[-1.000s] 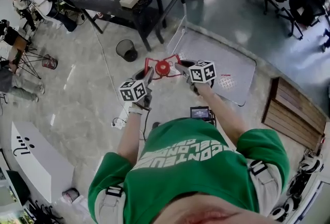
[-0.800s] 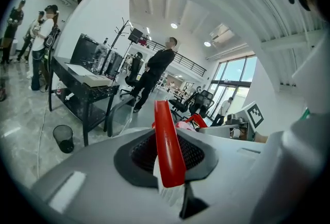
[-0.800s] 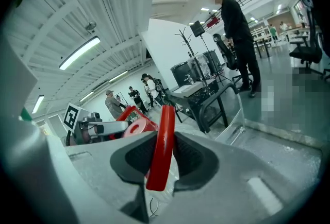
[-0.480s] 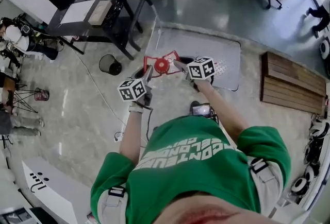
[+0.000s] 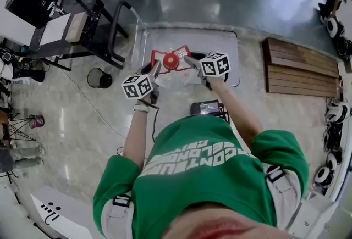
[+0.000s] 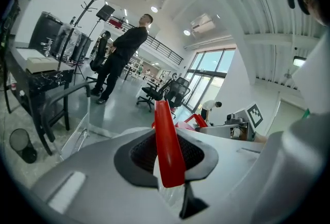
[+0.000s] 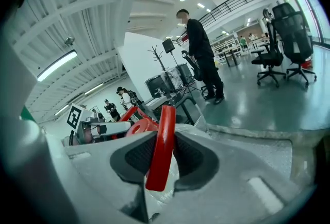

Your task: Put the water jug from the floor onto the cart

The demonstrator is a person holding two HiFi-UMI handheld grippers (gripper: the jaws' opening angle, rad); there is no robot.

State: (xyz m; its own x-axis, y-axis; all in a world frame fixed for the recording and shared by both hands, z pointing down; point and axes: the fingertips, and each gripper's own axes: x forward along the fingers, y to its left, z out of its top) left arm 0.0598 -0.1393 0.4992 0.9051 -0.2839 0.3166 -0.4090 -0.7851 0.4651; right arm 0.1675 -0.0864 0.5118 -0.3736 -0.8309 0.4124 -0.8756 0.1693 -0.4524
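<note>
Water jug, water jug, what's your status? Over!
Left gripper shut on red handle. Right gripper shut on it too. Water jug off the floor, at the cart. Path looks clear.

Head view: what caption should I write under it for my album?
A person's left gripper and right gripper hold the water jug up by its top, beside the cart.

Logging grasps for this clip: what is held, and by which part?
The water jug, by its red handle: left gripper clamps one side, right gripper the other.
</note>
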